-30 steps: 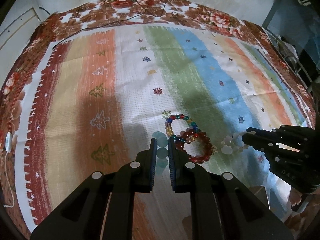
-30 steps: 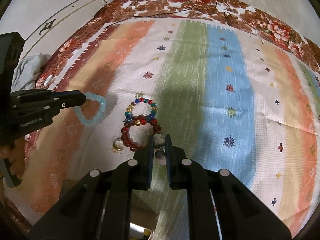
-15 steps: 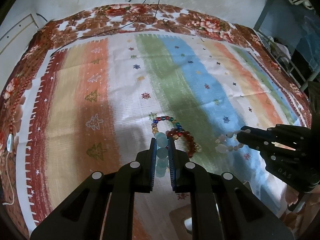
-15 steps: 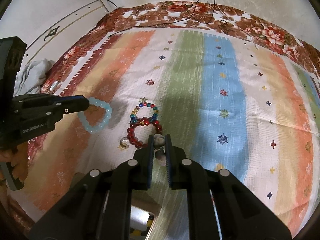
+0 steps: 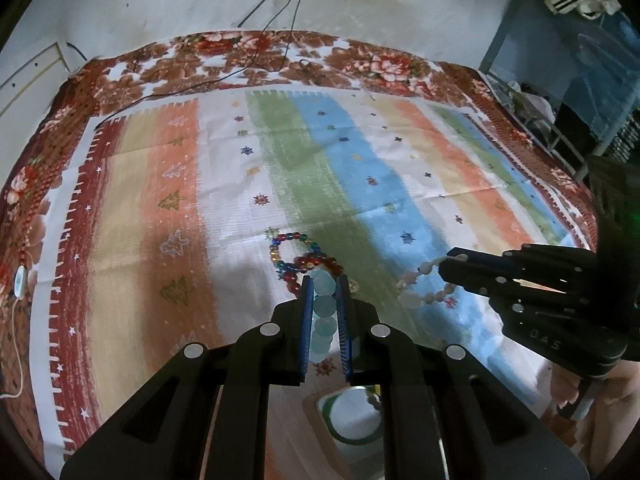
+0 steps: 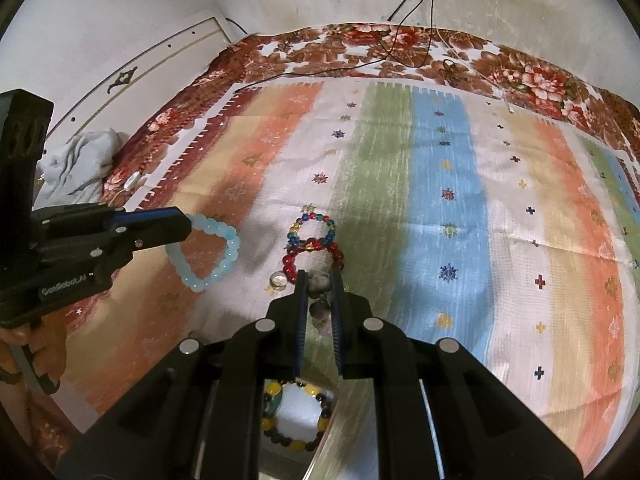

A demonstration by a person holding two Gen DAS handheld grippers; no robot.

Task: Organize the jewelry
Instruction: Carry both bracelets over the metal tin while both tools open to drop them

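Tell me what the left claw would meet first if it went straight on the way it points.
Probably the dark red round-bead bracelet lying on the striped cloth: it sits just beyond the left claw, which is shut on the pale blue bead bracelet. Depth is unclear, so it might reach bare cloth beside it.

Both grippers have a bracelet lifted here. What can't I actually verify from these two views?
- Right wrist view: the container below, holding a yellow-and-dark bracelet, is mostly hidden by the right gripper.
- Left wrist view: red bracelet partly hidden behind left gripper and light-blue bracelet.
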